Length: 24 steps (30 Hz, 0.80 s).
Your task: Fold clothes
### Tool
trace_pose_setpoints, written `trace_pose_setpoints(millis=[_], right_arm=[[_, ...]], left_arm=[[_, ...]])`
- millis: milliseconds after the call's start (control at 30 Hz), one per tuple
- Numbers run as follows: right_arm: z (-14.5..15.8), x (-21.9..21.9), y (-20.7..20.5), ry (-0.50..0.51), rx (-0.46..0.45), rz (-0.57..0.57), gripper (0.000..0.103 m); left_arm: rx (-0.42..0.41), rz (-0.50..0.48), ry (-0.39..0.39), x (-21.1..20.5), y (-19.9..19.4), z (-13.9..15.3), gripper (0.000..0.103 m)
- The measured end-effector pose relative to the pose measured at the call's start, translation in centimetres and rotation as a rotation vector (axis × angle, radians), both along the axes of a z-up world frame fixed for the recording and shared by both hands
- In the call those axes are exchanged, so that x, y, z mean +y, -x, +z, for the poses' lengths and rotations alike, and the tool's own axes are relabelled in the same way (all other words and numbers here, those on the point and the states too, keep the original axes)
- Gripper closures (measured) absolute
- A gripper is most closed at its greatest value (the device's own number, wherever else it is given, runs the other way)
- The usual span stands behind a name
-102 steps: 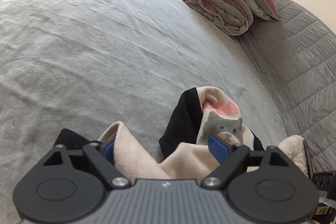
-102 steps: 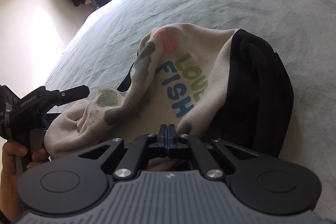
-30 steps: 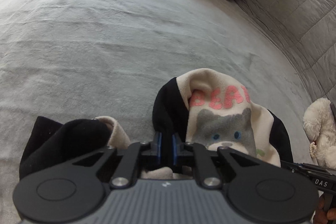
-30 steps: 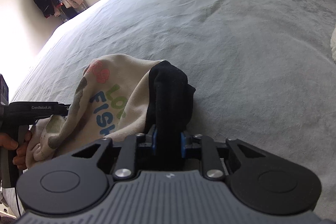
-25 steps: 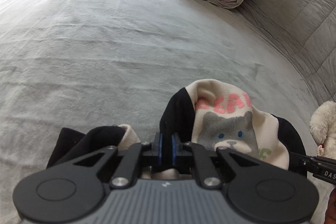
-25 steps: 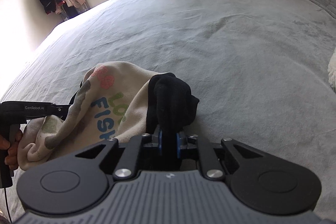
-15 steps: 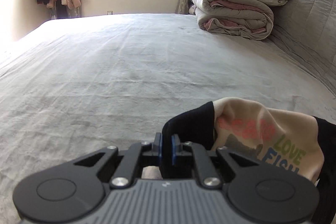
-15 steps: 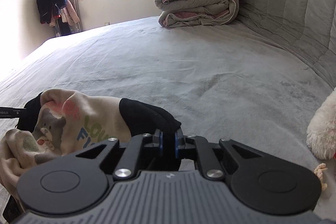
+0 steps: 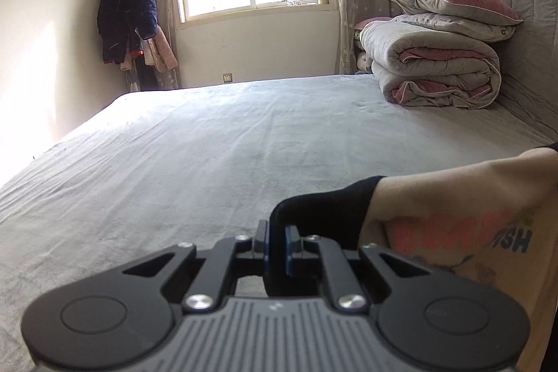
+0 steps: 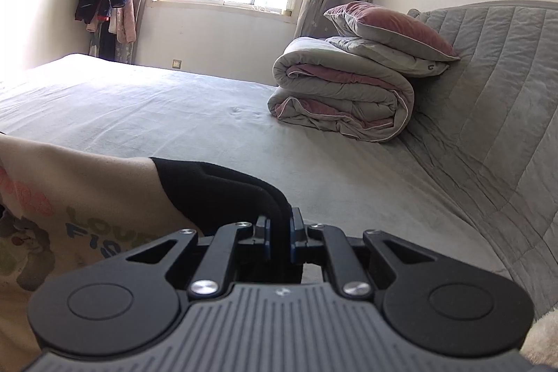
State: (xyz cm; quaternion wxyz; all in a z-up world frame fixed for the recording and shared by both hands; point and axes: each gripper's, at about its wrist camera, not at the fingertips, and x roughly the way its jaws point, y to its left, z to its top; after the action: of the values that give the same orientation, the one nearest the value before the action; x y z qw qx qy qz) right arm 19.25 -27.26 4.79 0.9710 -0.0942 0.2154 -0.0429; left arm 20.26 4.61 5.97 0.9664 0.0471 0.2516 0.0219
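1. Left wrist view: the left gripper [image 9: 277, 241] has its blue pads pinched tight on a black sleeve edge of the sweatshirt [image 9: 453, 215]. From the jaws the black cloth arches up and off to the right, then turns into the cream body with pink lettering, which fills the lower right edge. The garment hangs clear of the bed [image 9: 209, 145] that spreads out ahead of and below the tool.

2. The grip at the black edge looks chosen to lift the garment by one shoulder or cuff, so the body drops straight.

3. Right wrist view: the right gripper [image 10: 279, 232] is likewise clamped on a fold of black cloth. Here the sweatshirt [image 10: 87, 194] runs off to the left of the jaws, cream with printed letters.

4. With one tool at each end, the cloth is stretched between them, probably to spread it flat on the bed before folding.

5. Far ahead and to the right, a rolled quilt [image 10: 341, 100] with a pillow [image 10: 387, 23] on top sits against the headboard, well apart from the work.
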Motion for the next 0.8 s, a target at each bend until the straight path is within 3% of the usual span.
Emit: trace_pose_setpoints(millis=[367,467,500,600,667,733,800], right_arm=[[-5.9,2.5,-5.0,-0.033,0.115,0.009,0.092],[-6.9,2.9,-5.2,-0.06,0.136,0.009,0.089],[-7.1,3.0,-5.2,-0.069,0.142,0.007,0.083],[-7.3,3.1,-5.1,-0.089,0.173,0.006,0.082],[-7.2,3.3,-4.7,-0.101,0.187,0.006,0.073],[-6.9,3.3,-4.0,-0.111,0.184,0.008,0.05],[-6.7,3.4,-3.2,-0.117,0.189,0.019,0.048]], left_arm=[[0.07,0.07,0.066,1.5,-4.3,-5.2,0.093],[0.089,0.073,0.088,1.9,-4.4,-6.0,0.092],[0.095,0.072,0.095,2.0,-4.3,-6.2,0.091],[0.121,0.067,0.118,2.2,-4.0,-6.5,0.086],[0.146,0.063,0.129,2.1,-3.6,-6.5,0.079],[0.168,0.057,0.147,2.2,-3.0,-6.6,0.069],[0.196,0.05,0.178,2.2,-2.4,-6.7,0.061]])
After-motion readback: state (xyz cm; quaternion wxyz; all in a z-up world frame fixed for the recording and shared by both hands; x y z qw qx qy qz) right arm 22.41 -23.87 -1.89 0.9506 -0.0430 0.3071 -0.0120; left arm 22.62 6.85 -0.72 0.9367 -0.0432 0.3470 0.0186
